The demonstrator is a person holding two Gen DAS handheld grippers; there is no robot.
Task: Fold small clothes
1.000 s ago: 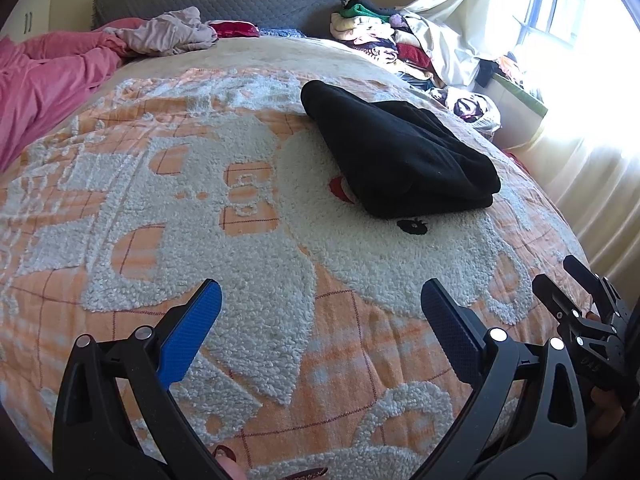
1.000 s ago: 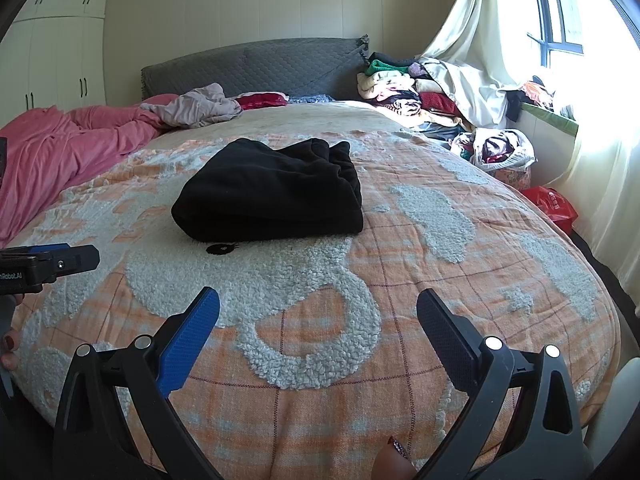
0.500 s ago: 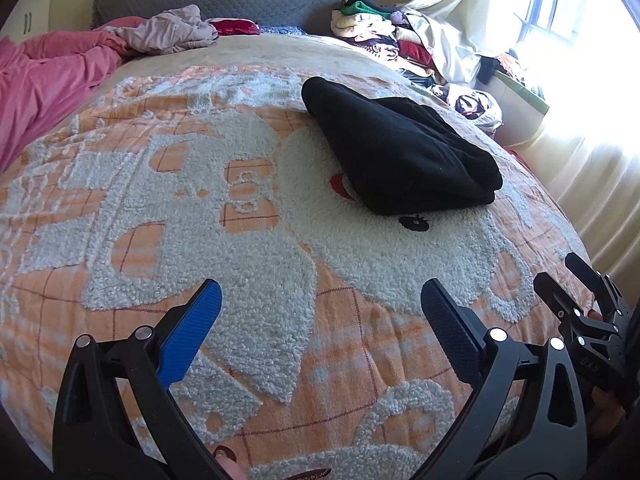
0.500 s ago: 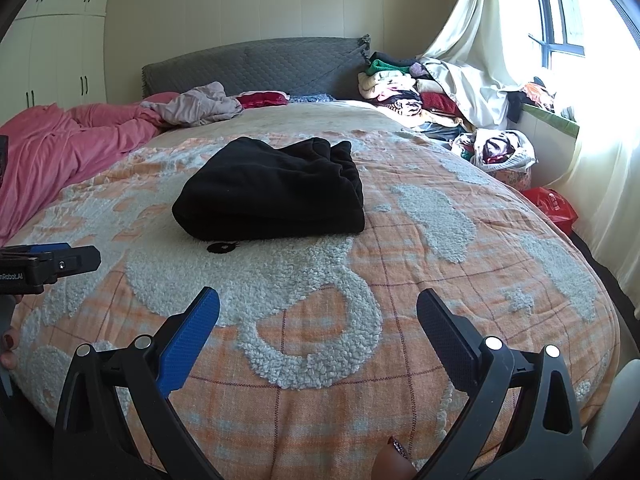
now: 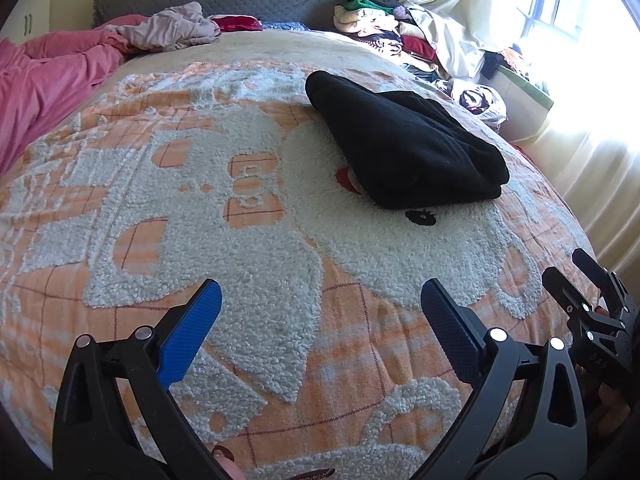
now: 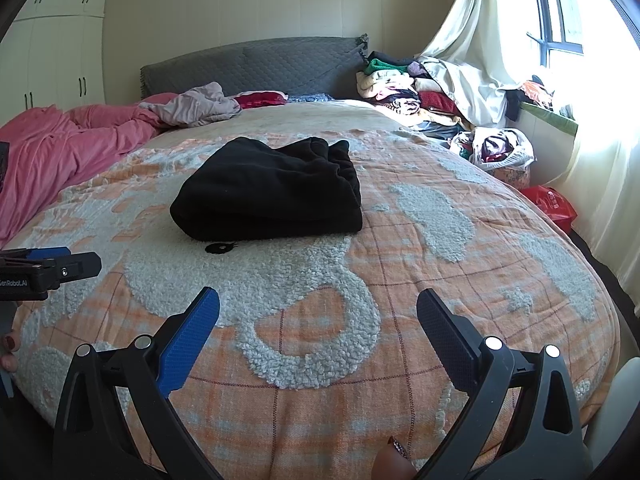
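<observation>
Meanwhile, the folded black garment [image 5: 404, 148] [image 6: 268, 192] lay on the orange-and-white blanket [image 5: 248, 248] [image 6: 400, 264] toward the far side of the bed. Both the left gripper [image 5: 320, 320] and the right gripper [image 6: 318, 320] hovered over the blanket's near edge, well apart from the garment, jaws spread wide and holding nothing. Far right, a pile of clothes [image 6: 400, 84] sat beside the grey headboard [image 6: 256, 64].
</observation>
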